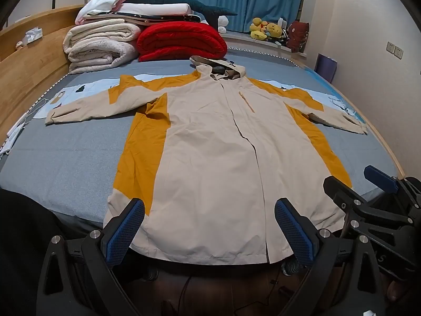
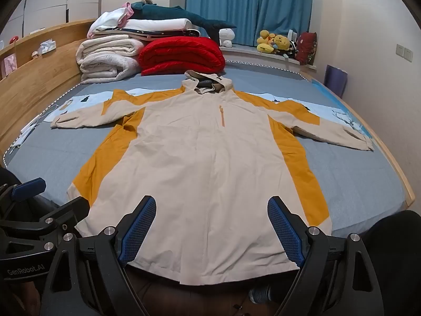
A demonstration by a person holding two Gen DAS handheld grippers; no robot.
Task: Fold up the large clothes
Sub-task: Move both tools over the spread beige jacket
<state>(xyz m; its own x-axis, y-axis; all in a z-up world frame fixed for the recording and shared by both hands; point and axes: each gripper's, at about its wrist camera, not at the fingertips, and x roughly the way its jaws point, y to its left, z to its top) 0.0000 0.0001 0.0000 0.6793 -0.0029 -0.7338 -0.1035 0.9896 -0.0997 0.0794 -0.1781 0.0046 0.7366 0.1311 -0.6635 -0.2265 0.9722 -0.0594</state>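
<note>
A large beige and mustard-yellow hooded jacket (image 1: 210, 142) lies flat, front up, on the bed with both sleeves spread out; it also shows in the right wrist view (image 2: 205, 158). Its hem hangs over the near bed edge. My left gripper (image 1: 210, 231) is open and empty, hovering just above the hem. My right gripper (image 2: 211, 229) is open and empty, also above the hem. The right gripper shows at the right of the left wrist view (image 1: 379, 184), and the left gripper shows at the left of the right wrist view (image 2: 29, 187).
The bed has a grey-blue sheet (image 1: 65, 158). Folded white blankets (image 1: 100, 47) and a red quilt (image 1: 181, 42) are stacked at its far end. A wooden headboard (image 1: 23, 79) runs along the left. Plush toys (image 1: 265, 30) sit on the window ledge by blue curtains.
</note>
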